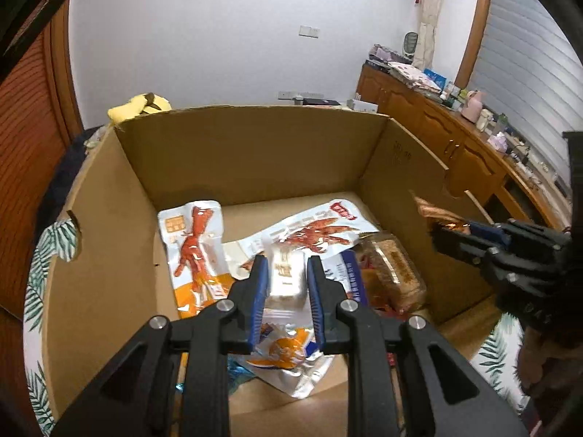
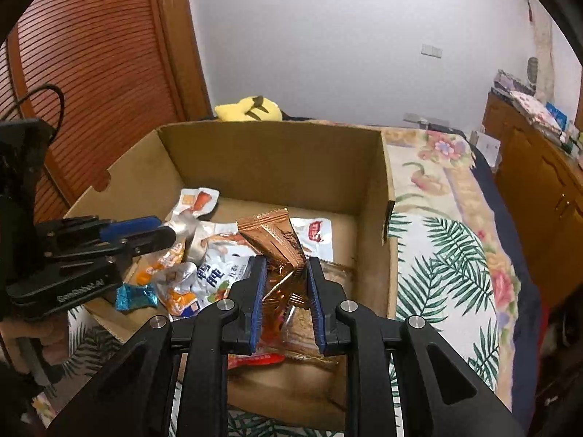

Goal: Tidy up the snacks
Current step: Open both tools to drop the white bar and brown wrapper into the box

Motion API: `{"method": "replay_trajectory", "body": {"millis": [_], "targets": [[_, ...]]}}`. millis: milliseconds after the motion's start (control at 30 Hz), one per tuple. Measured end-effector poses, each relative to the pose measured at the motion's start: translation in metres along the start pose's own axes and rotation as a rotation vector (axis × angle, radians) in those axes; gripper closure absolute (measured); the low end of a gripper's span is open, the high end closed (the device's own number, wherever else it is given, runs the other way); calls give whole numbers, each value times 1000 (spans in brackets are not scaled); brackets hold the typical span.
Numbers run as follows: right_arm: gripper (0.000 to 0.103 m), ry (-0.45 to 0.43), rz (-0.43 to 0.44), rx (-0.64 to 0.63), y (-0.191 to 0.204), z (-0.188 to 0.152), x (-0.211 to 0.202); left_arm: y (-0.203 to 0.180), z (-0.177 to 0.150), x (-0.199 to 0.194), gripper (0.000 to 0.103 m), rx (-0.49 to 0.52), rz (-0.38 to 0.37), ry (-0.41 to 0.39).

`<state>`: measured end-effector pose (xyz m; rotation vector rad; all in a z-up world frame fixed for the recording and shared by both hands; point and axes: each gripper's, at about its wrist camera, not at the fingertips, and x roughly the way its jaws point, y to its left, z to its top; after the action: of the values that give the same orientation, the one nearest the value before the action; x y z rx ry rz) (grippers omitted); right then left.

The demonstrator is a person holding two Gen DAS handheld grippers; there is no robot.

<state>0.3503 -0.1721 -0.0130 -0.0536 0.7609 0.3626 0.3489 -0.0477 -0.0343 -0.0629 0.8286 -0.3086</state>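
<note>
An open cardboard box [image 1: 255, 153] [image 2: 277, 153] holds several snack packs. My left gripper [image 1: 286, 273] is over the box, shut on a silver-white snack packet [image 1: 288, 276]; it also shows in the right wrist view [image 2: 160, 235]. My right gripper [image 2: 286, 273] is shut on a copper-brown foil packet [image 2: 277, 240] above the box's right side; it shows in the left wrist view [image 1: 442, 235] at the box's right wall. Chicken-feet packs [image 1: 196, 247] [image 1: 320, 229], a clear pastry pack [image 1: 397, 269] and a blue-white pack [image 2: 215, 276] lie inside.
The box sits on a bed with a leaf and flower print cover [image 2: 448, 247]. A yellow plush toy [image 2: 249, 109] lies behind the box. A wooden cabinet [image 1: 455, 138] with clutter runs along the right. A slatted wooden door [image 2: 94, 83] stands on the left.
</note>
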Motion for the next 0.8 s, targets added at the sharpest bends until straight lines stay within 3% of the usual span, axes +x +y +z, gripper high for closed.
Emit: {"method": "replay_trajectory", "body": {"millis": [200,400,533,800], "targets": [[82,-12,14,0,3,2,-3,-9,3,-10,53,45,4,-20],[80,18,-7,-76,21,0,2,-4,1,-12,52,43,32,-20],[60,22,-12,-73,25,-3,4,-3,-1,-15,52,44,58,-22],[59,-15,3,-62,29,-9,-21,-7,-3,-33,52,58,81,-48]]}}
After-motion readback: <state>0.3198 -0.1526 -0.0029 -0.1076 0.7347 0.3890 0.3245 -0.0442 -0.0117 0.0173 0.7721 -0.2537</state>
